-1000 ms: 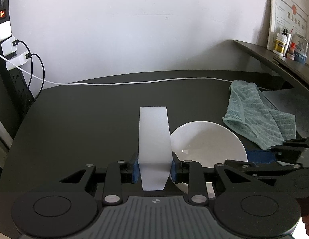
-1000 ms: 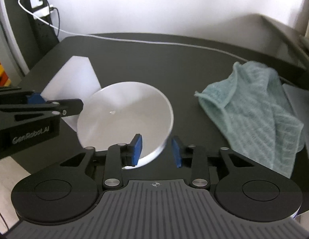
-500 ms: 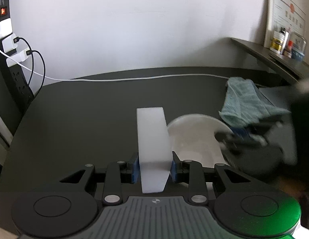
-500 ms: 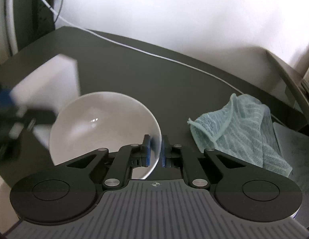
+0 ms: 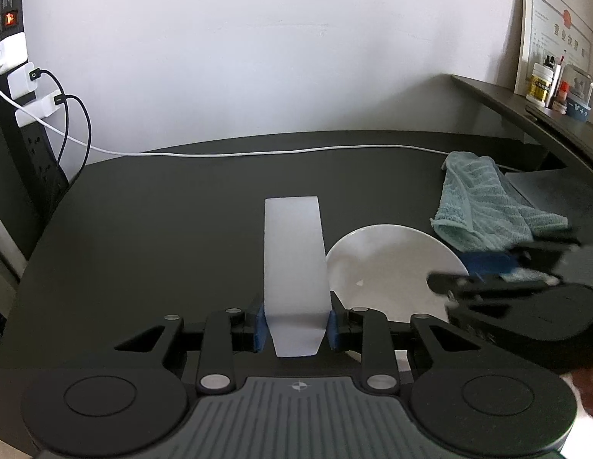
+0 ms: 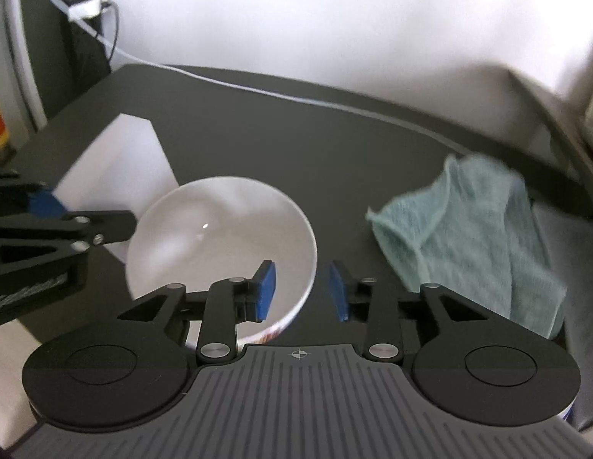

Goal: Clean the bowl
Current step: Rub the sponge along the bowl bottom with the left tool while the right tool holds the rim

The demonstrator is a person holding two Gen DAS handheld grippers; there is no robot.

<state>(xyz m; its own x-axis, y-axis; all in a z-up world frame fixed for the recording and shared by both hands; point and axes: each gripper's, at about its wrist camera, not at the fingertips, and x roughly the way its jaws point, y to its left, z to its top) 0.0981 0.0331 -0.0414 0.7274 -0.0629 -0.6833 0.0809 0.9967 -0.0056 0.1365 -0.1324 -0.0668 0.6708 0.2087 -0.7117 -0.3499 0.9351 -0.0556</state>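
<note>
The bowl [image 6: 220,244] is plain glossy white, round and fairly deep, with a small highlight on its inner wall and a hint of coloured pattern low on its outer side near the camera; its inside looks bare. It stands on the dark bench [image 5: 174,229], with a teal towel [image 6: 468,237] lying crumpled to its right, apart from it. The right claw [image 6: 302,288] is spread open and straddles the bowl's near right rim: one blue pad [image 6: 266,290] hangs inside the bowl, the other outside it, neither clearly touching the wall. The left claw [image 5: 296,325] is clamped on a white sponge block [image 5: 294,264], which stands out forward from between its pads and sits just left of the bowl; from the right wrist view the block's edge meets or passes behind the bowl's left rim, and I cannot tell which. A white cable [image 5: 258,152] runs along the back of the bench to a power strip [image 5: 17,76] at the left, and small bottles [image 5: 541,84] sit on a shelf [image 5: 526,111] at the right.
</note>
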